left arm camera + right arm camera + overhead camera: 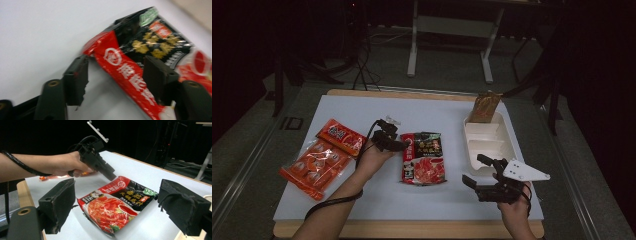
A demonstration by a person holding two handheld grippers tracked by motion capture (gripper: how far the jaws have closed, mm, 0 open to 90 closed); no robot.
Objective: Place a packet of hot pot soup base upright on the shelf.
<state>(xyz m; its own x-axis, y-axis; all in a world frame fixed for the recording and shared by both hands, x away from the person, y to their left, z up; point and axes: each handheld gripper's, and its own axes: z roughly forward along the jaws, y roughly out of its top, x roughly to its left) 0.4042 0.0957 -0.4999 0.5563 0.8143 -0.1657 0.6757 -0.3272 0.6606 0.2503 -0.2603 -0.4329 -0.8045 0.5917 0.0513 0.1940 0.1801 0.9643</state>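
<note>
The red-and-black packet [423,157] is lying at the centre of the white surface [412,200]. The left gripper [398,142] is spreading its fingers [75,80] apart around the packet's 10 o'clock corner; contact is blurred, hard to judge. The right gripper [477,171] is hovering at 4 o'clock, fingers [58,203] gaping, holding nothing.

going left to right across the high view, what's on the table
orange snack pack → red sachet → left hand-held gripper → red-and-black soup base pouch → right hand-held gripper → white compartment tray, with a brown packet standing at its far end
</note>
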